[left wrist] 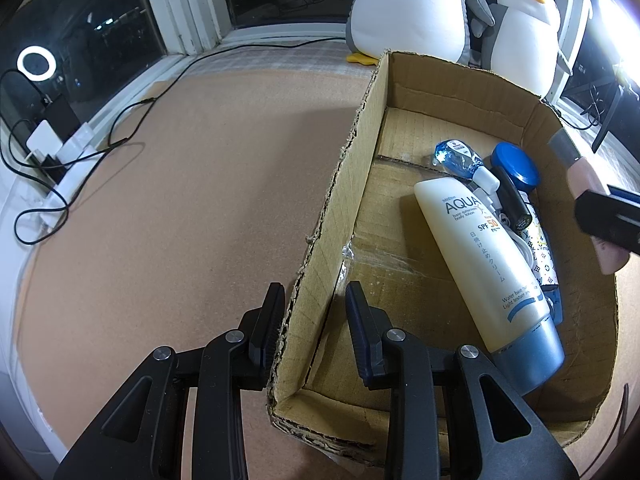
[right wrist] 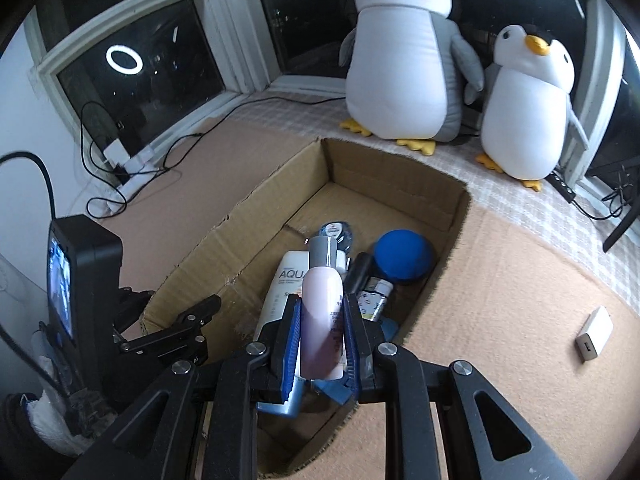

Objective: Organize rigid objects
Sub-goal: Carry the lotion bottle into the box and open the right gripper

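**Pink bottle carried over the box while the wall is steadied**

The left claw (left wrist: 316, 304) is clenched on the near wall of the cardboard box (left wrist: 352, 152) — one finger outside, one inside — most likely so the box is kept from sliding on the cork-coloured table (left wrist: 160, 200) while things are dropped in. The right claw (right wrist: 322, 332) is clamped on a pink bottle (right wrist: 322, 304) with a grey cap, held lengthwise between the blue pads and poised above the open box; its load is judged to be on the way in.

Already inside the box are a white sunscreen tube (left wrist: 476, 256), a blue-lidded jar (left wrist: 514, 166), a small clear blue bottle (left wrist: 456, 156), a black tube and a patterned item, all crowded against the right-hand wall. The left half of the floor is left bare, so room for the pink bottle is available there.

The left wrist view shows the grip on the wall and only the edge of the pink bottle at the far right. The right wrist view alone shows the bottle squarely between the pads — and a small white adapter (right wrist: 594, 338) lying on the table outside the box, probably yet to be collected. Two plush penguins (right wrist: 404, 52) are seen on the window ledge behind.
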{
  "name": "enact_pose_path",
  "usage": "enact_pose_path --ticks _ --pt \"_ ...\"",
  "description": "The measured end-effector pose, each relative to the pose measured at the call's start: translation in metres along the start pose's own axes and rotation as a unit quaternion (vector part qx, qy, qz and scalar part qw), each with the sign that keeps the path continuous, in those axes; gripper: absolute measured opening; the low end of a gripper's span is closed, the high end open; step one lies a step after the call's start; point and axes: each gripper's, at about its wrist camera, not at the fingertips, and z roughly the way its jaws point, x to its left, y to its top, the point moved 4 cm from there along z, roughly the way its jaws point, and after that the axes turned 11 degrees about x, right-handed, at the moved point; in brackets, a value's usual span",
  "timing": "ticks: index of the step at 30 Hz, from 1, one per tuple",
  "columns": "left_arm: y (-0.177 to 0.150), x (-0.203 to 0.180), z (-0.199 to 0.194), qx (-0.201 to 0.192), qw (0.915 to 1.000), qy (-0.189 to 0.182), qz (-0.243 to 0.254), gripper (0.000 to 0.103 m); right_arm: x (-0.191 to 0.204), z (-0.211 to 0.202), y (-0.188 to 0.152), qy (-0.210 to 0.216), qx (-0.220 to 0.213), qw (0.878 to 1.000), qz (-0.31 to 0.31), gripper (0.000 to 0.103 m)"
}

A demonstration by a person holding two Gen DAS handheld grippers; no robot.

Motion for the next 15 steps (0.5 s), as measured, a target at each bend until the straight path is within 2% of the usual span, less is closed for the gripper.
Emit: enact_pose_path --ticks 9,11,13,15 --pt "0.0000 0.0002 0.0000 0.000 1.0000 0.000 0.000 0.030 0.0060 0.0041 0.0023 -0.010 -0.001 1.000 -0.012 0.019" --pt "-0.0001 0.0003 0.0003 0.000 1.0000 0.000 0.000 0.030 0.0059 0.0033 0.0029 -0.010 -0.001 1.000 -0.013 0.025" --pt "-0.0002 0.0003 0.0002 0.000 1.0000 0.000 0.000 0.030 0.0064 0.0024 0.0036 -0.014 -0.005 1.000 -0.013 0.040" --pt "-0.0001 0.0003 0.0002 0.000 1.0000 0.000 0.000 0.030 0.0066 0.0016 0.0040 -0.017 -0.009 1.000 -0.014 0.044"
